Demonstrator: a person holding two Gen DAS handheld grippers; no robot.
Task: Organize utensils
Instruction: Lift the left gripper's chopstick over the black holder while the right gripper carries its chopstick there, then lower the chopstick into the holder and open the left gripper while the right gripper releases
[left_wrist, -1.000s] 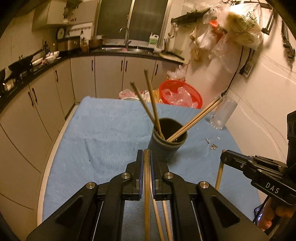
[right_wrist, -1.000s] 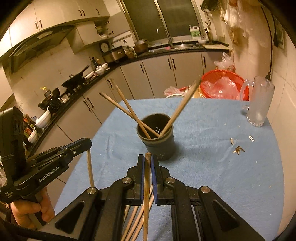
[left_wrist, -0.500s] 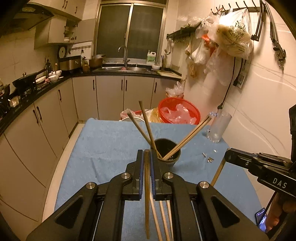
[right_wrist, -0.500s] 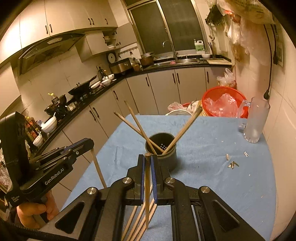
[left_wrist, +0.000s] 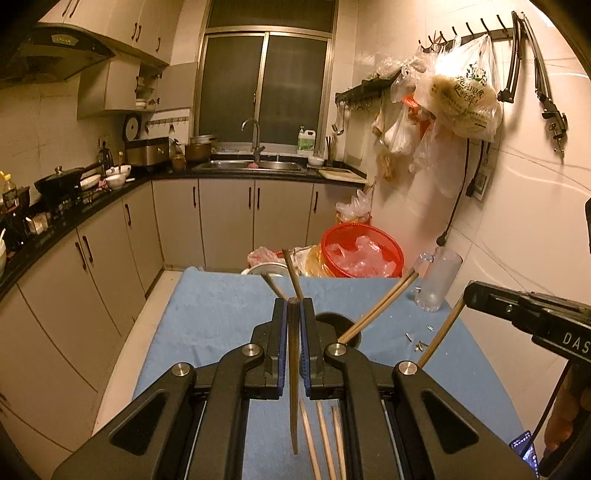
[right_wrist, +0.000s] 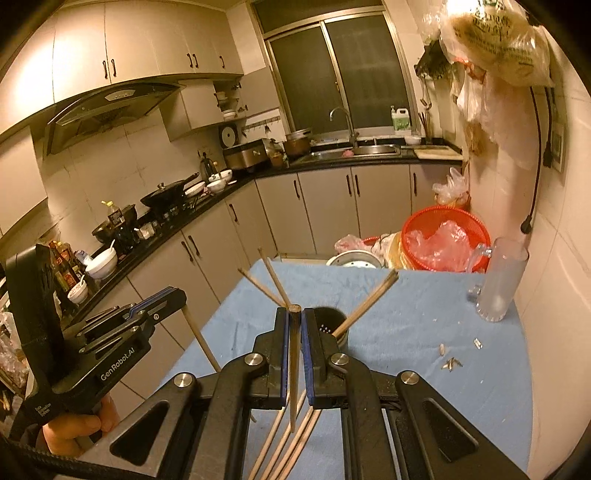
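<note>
Each held chopstick, 1 in the left gripper (left_wrist: 292, 334) and 1 in the right gripper (right_wrist: 294, 339), now hangs clear above the blue cloth (left_wrist: 221, 325), lifted since a second ago, likely bound for the dark holder (right_wrist: 334, 326) ahead. Both jaws are pinched tight. 3 chopsticks (left_wrist: 323, 435) remain on the cloth.

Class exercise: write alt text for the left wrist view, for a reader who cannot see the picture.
The left gripper is shut on a single chopstick that hangs down between its fingers, above a table under a blue cloth. Ahead stands a dark utensil cup with chopsticks leaning out; three loose chopsticks lie below. The right gripper at the right edge holds another chopstick.
</note>
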